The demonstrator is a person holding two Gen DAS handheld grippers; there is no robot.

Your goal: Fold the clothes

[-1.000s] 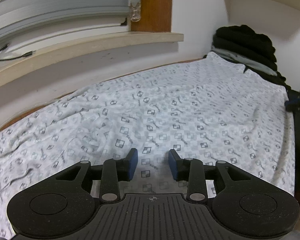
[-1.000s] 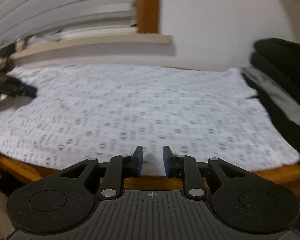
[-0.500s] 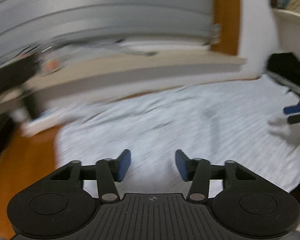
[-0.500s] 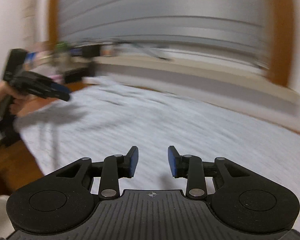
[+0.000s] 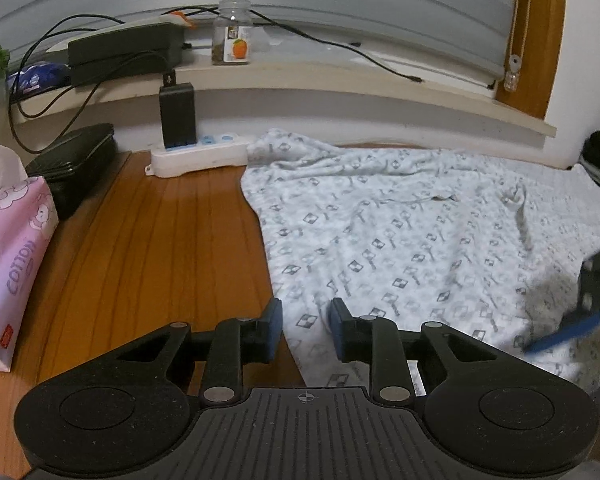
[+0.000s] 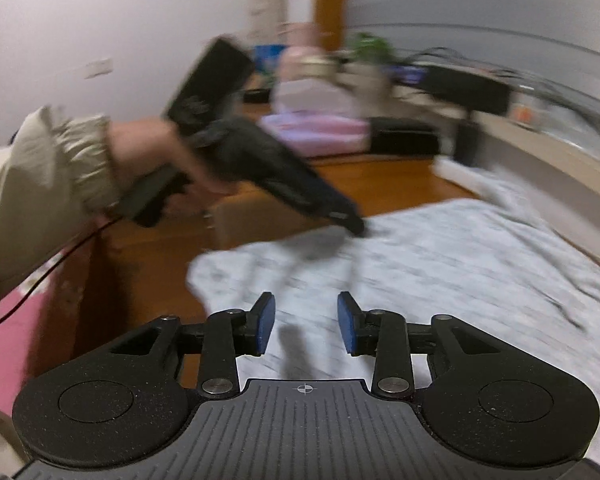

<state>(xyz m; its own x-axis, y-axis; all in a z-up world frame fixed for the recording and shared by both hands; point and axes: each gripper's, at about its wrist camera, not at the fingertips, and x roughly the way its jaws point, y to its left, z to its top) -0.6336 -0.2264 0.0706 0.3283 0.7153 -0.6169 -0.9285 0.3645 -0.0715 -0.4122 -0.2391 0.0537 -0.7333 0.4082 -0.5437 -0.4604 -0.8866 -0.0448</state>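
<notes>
A pale, check-patterned garment [image 5: 400,240] lies spread flat on the wooden tabletop [image 5: 160,248], its left edge running from the white power strip [image 5: 198,156] near the wall down toward the camera. The left gripper [image 5: 306,318] hangs low over that edge with its blue-padded jaws apart and nothing between them: the left pad sits over bare wood just beside the cloth, the right pad over the fabric, so the hem passes through the gap. Whether the pads touch the cloth cannot be told.

The right gripper [image 6: 306,320] is likewise released, jaws spread wide over the near corner of the same garment [image 6: 440,264], holding nothing. Its view is smeared by motion; in it the left gripper's tips [image 6: 350,220] reach down to the far edge of the cloth, held by a hand [image 6: 172,152] emerging from a beige sleeve [image 6: 48,168]. In the left view the right gripper shows only as a blurred dark shape with a blue pad [image 5: 564,332] at the right margin.

A pink tissue pack [image 5: 8,264] stands at the table's left, a black case [image 5: 74,164] behind it, and a small jar [image 5: 233,34] on the sill.

A second ago both grippers faced the right end of the garment beside a pile of dark clothes; both have since swung to its left end, and the right jaws have opened wider.
</notes>
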